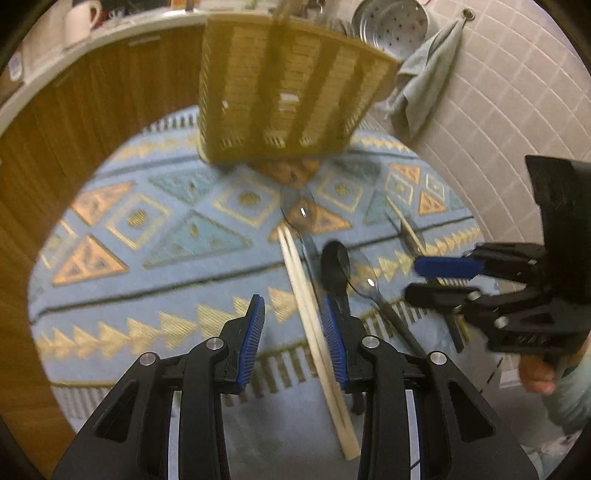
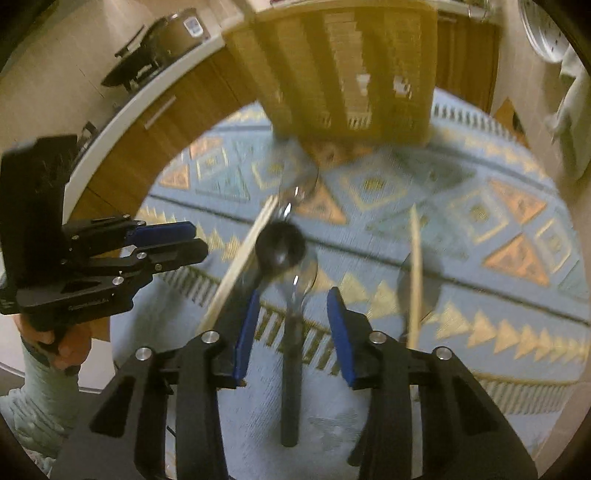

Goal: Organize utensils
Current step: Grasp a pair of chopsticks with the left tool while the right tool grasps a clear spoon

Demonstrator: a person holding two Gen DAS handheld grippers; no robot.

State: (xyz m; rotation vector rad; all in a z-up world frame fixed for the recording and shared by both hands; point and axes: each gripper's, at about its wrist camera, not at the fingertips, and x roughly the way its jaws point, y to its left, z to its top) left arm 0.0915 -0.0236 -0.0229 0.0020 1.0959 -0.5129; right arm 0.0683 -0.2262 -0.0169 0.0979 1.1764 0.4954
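A tan slotted utensil holder (image 1: 284,92) stands at the far side of a blue patterned mat (image 1: 166,236); it also shows in the right wrist view (image 2: 351,70). Utensils lie on the mat: pale chopsticks (image 1: 314,317), a black spoon (image 1: 336,266), a clear spoon with dark handle (image 1: 369,284). My left gripper (image 1: 293,317) is open and empty, its fingers either side of the chopsticks. My right gripper (image 2: 295,314) is open and empty, astride the clear spoon's dark handle (image 2: 290,369). The black spoon (image 2: 280,247), chopsticks (image 2: 236,273) and a single stick (image 2: 415,273) lie ahead.
A wooden cabinet front (image 1: 92,110) curves behind the mat. A tiled wall (image 1: 498,110) at the right carries a grey towel (image 1: 424,81) and a metal colander (image 1: 391,26). A white mug (image 1: 79,22) stands on the counter. The right gripper shows in the left view (image 1: 436,280).
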